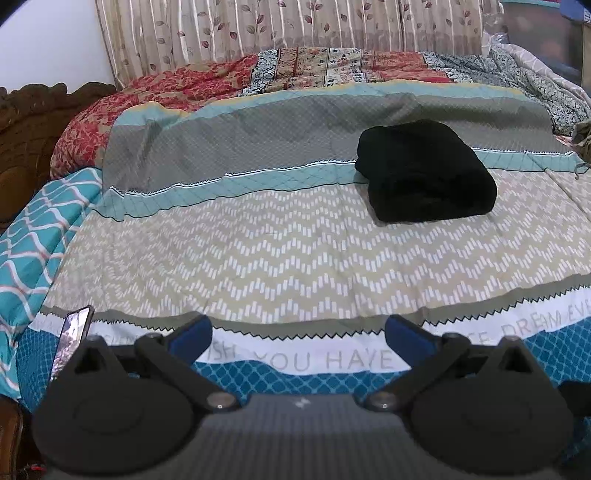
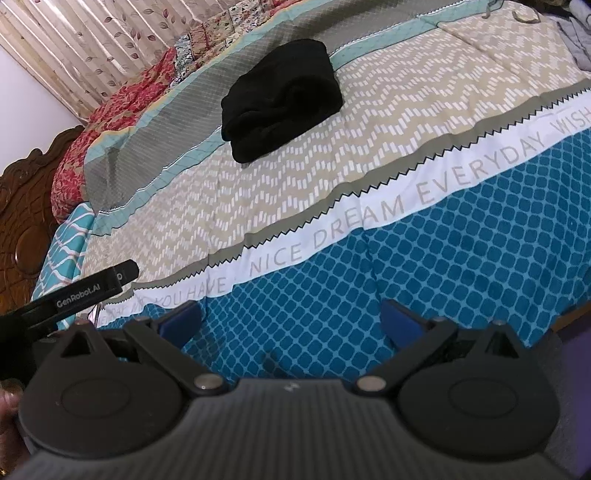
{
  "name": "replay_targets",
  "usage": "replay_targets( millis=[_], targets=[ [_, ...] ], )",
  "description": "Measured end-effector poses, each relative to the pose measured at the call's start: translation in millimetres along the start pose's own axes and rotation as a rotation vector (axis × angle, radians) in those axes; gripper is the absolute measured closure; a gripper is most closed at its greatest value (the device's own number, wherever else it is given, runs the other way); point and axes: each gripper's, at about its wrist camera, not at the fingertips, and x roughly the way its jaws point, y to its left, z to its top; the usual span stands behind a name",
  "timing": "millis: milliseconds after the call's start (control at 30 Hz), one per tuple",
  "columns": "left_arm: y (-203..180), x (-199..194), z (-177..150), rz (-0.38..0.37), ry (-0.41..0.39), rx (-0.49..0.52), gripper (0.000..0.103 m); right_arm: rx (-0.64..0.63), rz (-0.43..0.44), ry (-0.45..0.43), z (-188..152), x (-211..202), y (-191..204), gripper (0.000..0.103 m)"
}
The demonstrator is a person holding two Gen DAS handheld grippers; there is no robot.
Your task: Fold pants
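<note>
Left gripper [image 1: 298, 332] at near bed edge, fingers [image 1: 192, 334] spread wide, nothing between them. Right gripper [image 2: 290, 319] likewise over the blue border, fingers [image 2: 397, 321] wide, empty. Phone [image 1: 72, 341] propped just left of the left gripper. Bedspread [image 1: 295, 258] flat, printed strip reading "NICE DREAM EVERYDAY". Pants [image 1: 424, 171], black, folded into a compact bundle, lying well apart from both grippers on the zigzag band, far edge over the teal stripe. Behind: red quilt [image 1: 155, 96], curtain [image 1: 295, 26].
</note>
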Motion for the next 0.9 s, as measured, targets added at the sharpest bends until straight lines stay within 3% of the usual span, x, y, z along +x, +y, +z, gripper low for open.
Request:
replay_targets(
  millis=[367,633,900],
  targets=[
    [1,-4,7,-0.068,0.057,-0.034,0.0,0.008,-0.005,-0.029,3,-4,-1,0.0],
    [1,-17,13,-0.019,-0.008,-0.021,0.0,0.006,-0.005,-0.04,5,-7,-3,0.0],
    [-8,-32,20,0.128,-0.088,0.051,0.0,0.012,-0.014,-0.078,9,-12,-5,0.0]
  ],
)
